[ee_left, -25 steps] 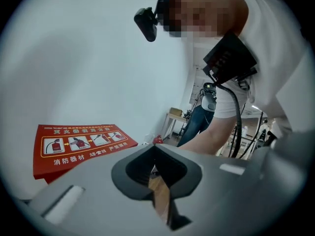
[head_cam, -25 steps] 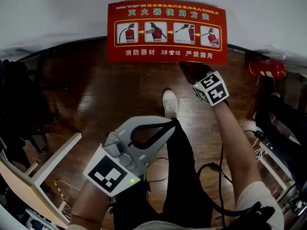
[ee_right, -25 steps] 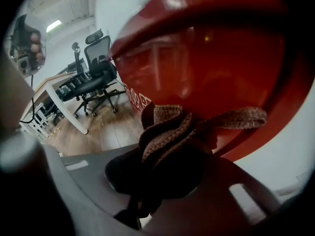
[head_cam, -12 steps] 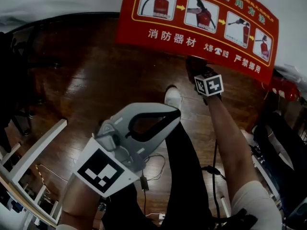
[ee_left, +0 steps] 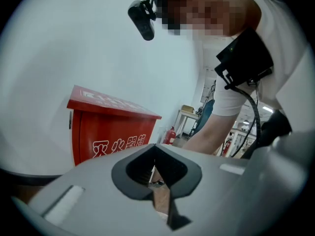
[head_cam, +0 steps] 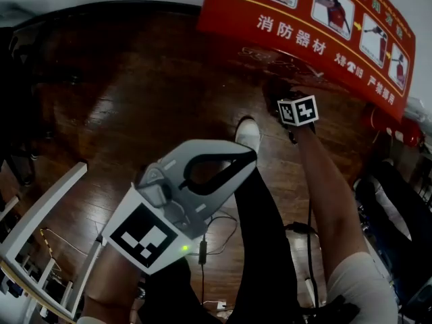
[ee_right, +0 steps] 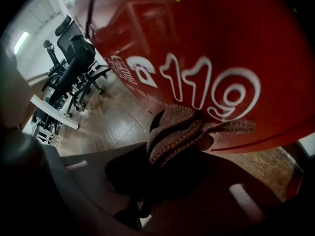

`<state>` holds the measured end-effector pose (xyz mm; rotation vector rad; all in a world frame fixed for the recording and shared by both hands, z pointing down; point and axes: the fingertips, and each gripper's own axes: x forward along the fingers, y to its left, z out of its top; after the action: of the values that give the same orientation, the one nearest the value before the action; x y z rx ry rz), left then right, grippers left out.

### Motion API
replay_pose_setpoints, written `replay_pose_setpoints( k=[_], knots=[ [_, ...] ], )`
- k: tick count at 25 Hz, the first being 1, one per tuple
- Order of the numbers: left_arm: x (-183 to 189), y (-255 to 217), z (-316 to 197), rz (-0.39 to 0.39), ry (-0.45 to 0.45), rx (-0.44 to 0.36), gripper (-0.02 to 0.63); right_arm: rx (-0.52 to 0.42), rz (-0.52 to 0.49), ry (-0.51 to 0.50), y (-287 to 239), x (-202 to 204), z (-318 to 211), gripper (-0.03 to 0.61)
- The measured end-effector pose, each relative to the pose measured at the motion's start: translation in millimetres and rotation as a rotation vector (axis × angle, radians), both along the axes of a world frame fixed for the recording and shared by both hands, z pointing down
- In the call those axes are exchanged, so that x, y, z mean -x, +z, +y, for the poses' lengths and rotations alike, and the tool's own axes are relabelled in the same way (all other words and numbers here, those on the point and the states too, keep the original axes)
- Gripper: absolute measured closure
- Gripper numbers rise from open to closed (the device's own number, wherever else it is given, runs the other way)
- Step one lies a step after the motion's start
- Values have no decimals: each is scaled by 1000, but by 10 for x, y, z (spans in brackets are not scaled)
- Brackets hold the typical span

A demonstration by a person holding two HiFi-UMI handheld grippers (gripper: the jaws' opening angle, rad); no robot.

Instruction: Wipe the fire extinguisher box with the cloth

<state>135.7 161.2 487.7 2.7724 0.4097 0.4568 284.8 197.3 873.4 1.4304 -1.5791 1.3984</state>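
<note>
The red fire extinguisher box (head_cam: pixel 317 25) stands against the white wall, its top printed with instruction pictures. My right gripper (head_cam: pixel 285 98) is shut on a dark brown knitted cloth (ee_right: pixel 178 130) and presses it on the box's front (ee_right: pixel 236 43), just below the white "119" print. In the head view the cloth (head_cam: pixel 275 90) shows as a dark lump at the box's lower edge, beyond the marker cube. My left gripper (head_cam: pixel 244 158) hangs shut and empty near my legs. In the left gripper view the left gripper (ee_left: pixel 160 193) points toward the box (ee_left: pixel 106 129) from a distance.
A red fire extinguisher (head_cam: pixel 390 125) lies on the wood floor right of the box. A white table frame (head_cam: pixel 42 214) stands at the left. Office chairs (ee_right: pixel 74 63) are behind to the side. A cable (head_cam: pixel 202 245) and my white shoe (head_cam: pixel 248 133) are below.
The head view has swung, so the box sits further up and right in it. The right gripper and cloth stay against the box's front. The left gripper has barely moved.
</note>
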Motion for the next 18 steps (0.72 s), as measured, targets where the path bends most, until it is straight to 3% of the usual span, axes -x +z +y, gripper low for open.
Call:
replay_pose_setpoints(
  k=[11, 15, 18],
  knots=[
    [795, -1186, 213, 78, 106, -61, 614, -232, 107, -13, -2476, 535, -286, 527],
    [1019, -1387, 215, 75, 119, -67, 614, -278, 133, 18, -2935, 478, -528, 526],
    [975, -1347, 103, 72, 90, -56, 614, -272, 138, 18, -2909, 395, -696, 526]
  ],
)
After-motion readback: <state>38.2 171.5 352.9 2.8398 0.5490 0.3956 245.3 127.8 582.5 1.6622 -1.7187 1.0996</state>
